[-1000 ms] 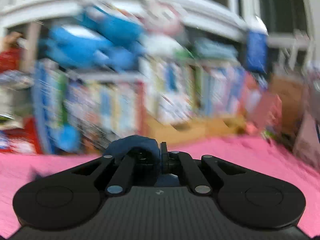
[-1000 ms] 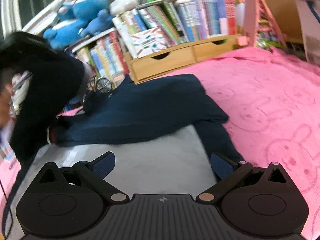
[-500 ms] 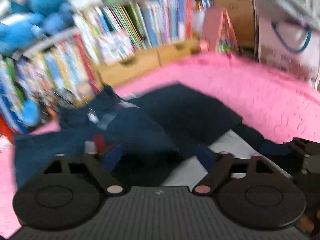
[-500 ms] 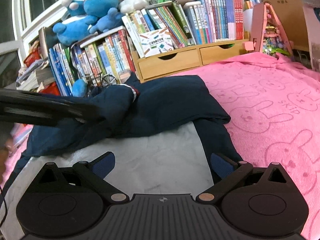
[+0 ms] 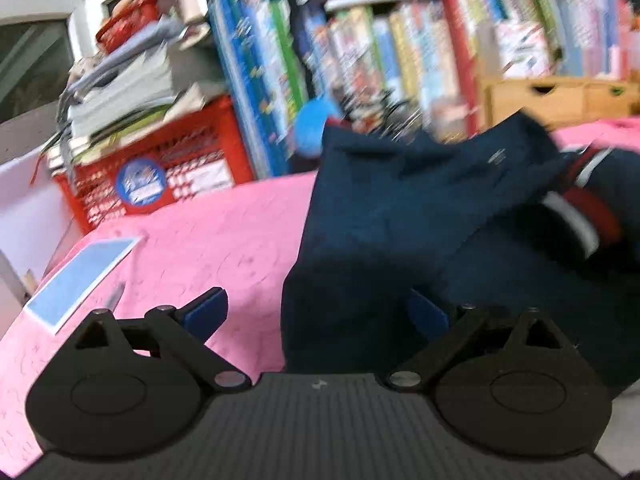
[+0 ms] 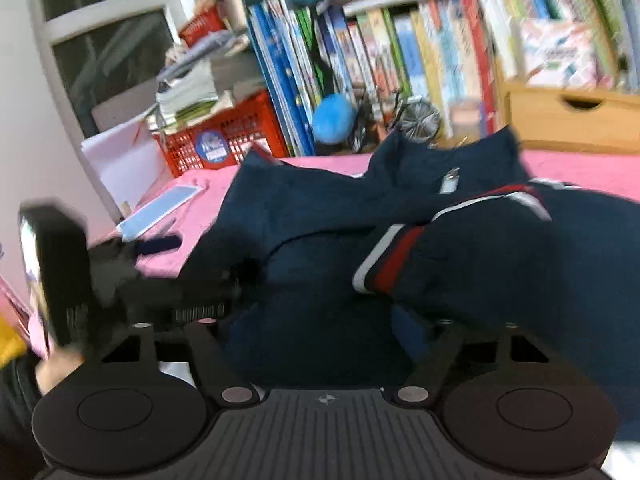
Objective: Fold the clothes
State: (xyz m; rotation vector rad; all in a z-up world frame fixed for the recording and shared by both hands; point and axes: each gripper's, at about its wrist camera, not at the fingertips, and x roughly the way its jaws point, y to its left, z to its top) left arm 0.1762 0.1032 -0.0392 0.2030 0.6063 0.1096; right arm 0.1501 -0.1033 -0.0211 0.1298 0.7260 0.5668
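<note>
My right claw (image 6: 320,332) is closing over a bunched jacket (image 6: 460,240) fold and may pinch several layers. My left claw (image 5: 316,312), empty and opening wide, straddles the jacket's edge and may miss it.

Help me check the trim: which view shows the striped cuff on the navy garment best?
The right wrist view: the striped cuff lies near centre, its white and red bands visible. The left wrist view catches the cuff only at its right edge, blurred.

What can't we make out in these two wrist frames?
- Right gripper, right wrist view: fingertips buried in the navy garment; grip unreadable.
- Left gripper, left wrist view: right finger dark against the cloth; contact unclear.
- Book spines, both views: motion blur, titles illegible.
- Garment's near edge: hidden by gripper bodies.
</note>
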